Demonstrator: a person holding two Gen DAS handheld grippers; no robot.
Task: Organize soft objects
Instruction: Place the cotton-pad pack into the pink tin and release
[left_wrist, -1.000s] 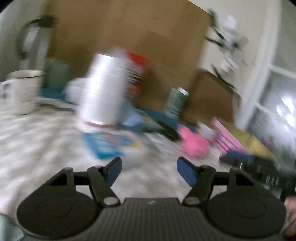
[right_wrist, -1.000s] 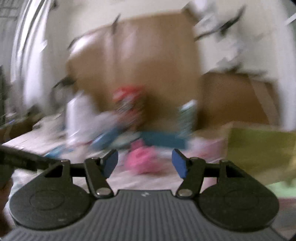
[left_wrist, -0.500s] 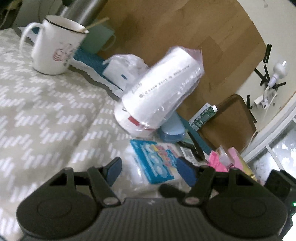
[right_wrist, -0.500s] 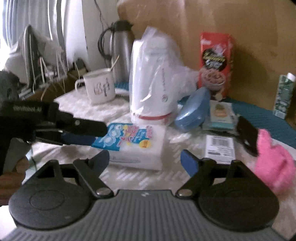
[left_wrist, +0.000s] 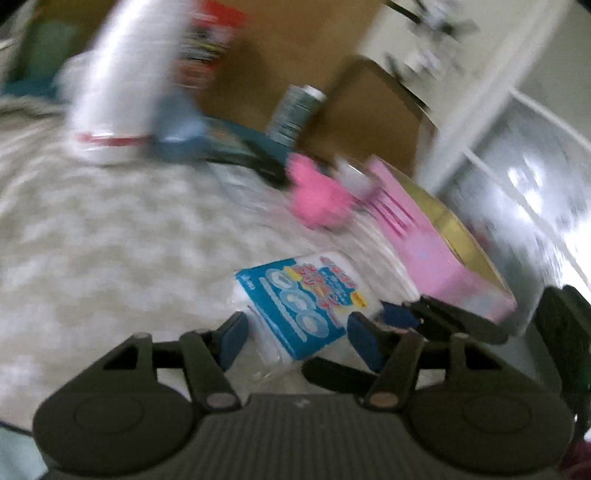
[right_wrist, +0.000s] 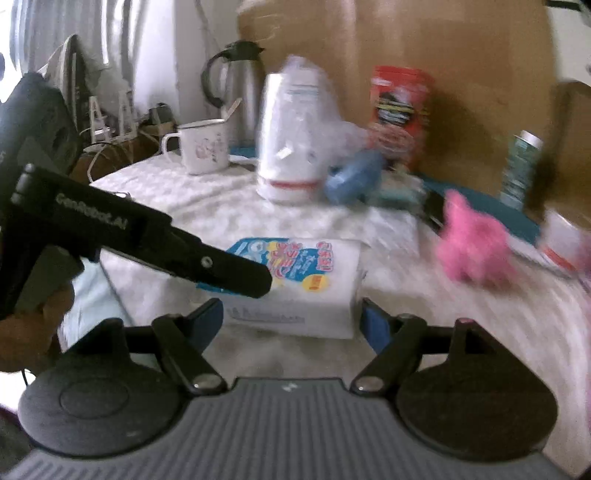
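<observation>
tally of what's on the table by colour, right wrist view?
Pink: 1, fluffy pink toy
White: 3, tissue pack, bagged white roll, mug
Blue: 1, blue case
Red: 1, red box
Green: 1, green carton
Steel: 1, thermos jug
Total: 8
</observation>
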